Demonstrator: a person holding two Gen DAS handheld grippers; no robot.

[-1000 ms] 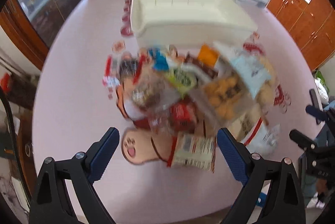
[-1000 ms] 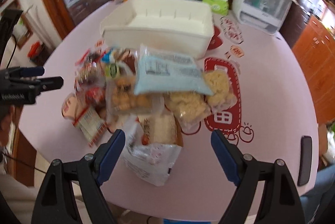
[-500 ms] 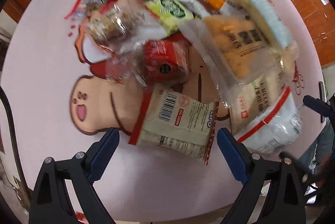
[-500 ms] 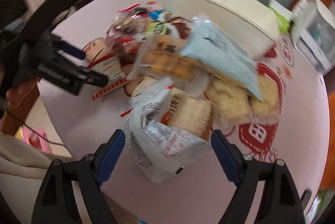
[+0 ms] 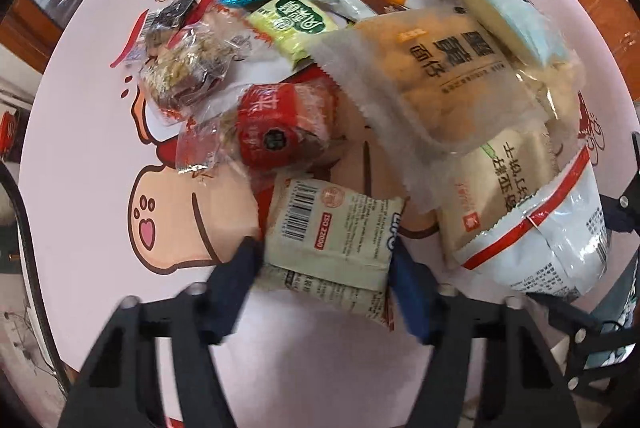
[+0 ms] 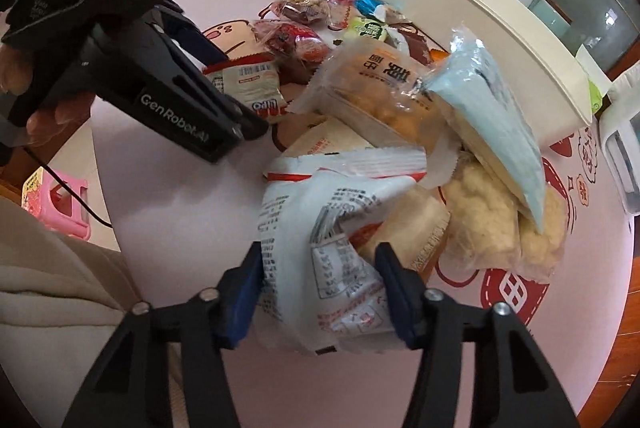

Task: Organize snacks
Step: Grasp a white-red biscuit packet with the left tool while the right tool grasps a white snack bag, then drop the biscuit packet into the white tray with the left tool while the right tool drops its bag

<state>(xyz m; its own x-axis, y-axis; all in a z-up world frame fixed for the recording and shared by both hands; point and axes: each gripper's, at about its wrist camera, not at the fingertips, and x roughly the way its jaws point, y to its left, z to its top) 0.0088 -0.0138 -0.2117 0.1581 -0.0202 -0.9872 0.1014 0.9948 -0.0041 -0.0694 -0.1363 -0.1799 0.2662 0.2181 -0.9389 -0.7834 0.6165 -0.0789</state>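
Left gripper (image 5: pixel 326 268) closed onto cream packet (image 5: pixel 332 244) (long axis crosswise).

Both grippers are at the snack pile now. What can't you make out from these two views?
- Bin interior: both views see only its outer wall and rim.
- Left gripper grip on the beige packet: fingers motion-blurred, contact unclear.
- Right gripper on the white bag: crumpled film hides the pads.
- Snacks under the blue packet: mostly covered.
- Small print: too blurred.
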